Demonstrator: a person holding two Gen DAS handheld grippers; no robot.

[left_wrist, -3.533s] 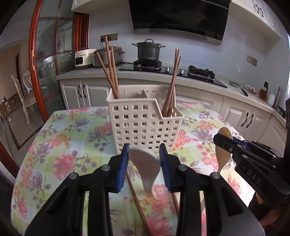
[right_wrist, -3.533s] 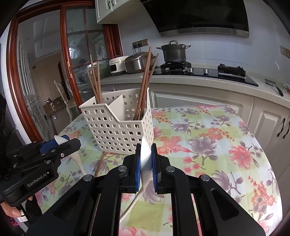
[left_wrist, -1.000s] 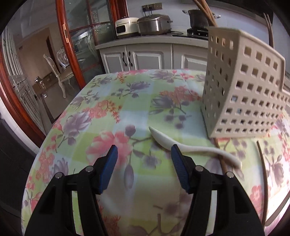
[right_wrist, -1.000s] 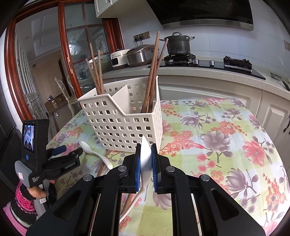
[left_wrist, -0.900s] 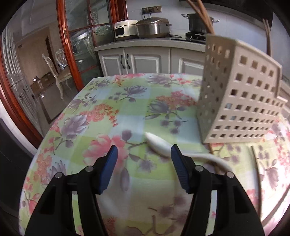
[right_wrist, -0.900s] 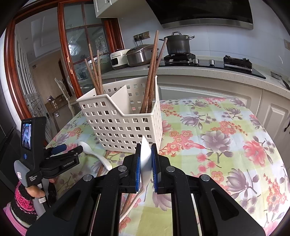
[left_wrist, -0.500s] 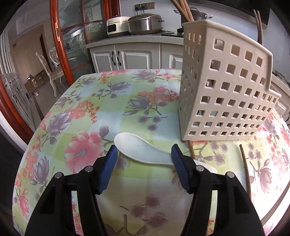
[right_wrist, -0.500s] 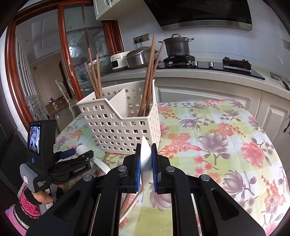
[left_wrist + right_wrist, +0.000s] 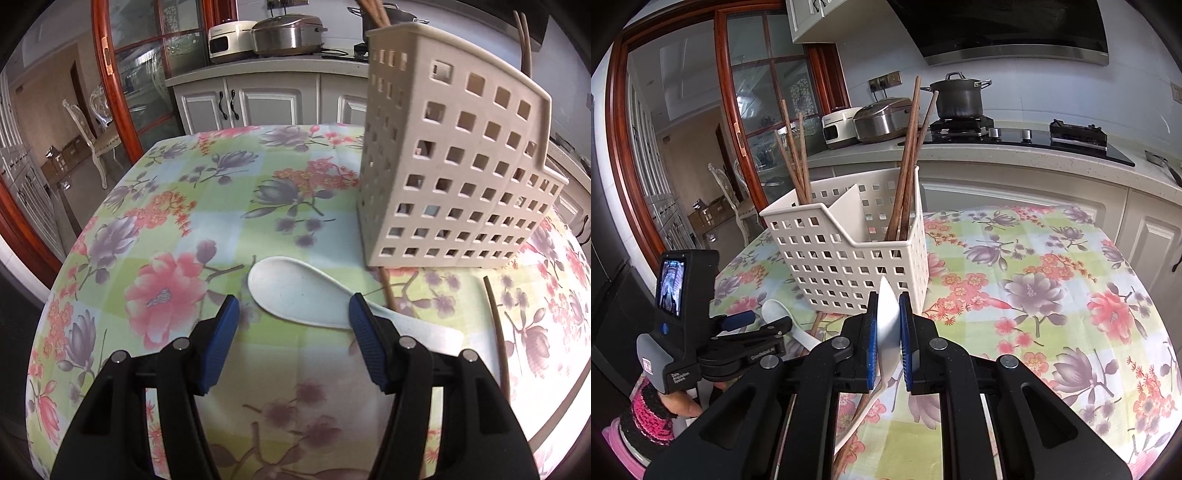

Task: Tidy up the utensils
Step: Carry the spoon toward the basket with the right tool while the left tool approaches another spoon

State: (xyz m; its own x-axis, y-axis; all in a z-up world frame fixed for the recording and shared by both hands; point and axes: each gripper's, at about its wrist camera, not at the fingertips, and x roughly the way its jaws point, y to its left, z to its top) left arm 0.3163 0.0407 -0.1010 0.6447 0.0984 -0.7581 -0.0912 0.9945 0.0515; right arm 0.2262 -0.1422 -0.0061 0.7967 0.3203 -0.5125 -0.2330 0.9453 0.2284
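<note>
A white spoon point(image 9: 284, 284) lies flat on the flowered tablecloth point(image 9: 166, 206), just left of the white perforated basket point(image 9: 454, 177). My left gripper point(image 9: 293, 306) hovers open over it, its blue pads on either side of the bowl without pressing. In the right wrist view this gripper point(image 9: 764, 321) sits low at the left, over the same spoon point(image 9: 775, 310). My right gripper point(image 9: 886, 306) is shut on a second white spoon point(image 9: 886, 317), held edge-on in front of the basket point(image 9: 849, 258). Brown chopsticks point(image 9: 907, 173) stand in both of its compartments.
Loose chopsticks point(image 9: 496, 332) lie on the cloth right of the spoon, and one point(image 9: 388, 291) pokes out from under the basket. A hand in a pink and black sleeve point(image 9: 646, 413) holds the left gripper. Kitchen counter point(image 9: 997, 151) with pots behind.
A few seconds ago the left gripper held the white spoon; now it lies on the table. Over the last second the left gripper closed in on it. The right gripper kept still.
</note>
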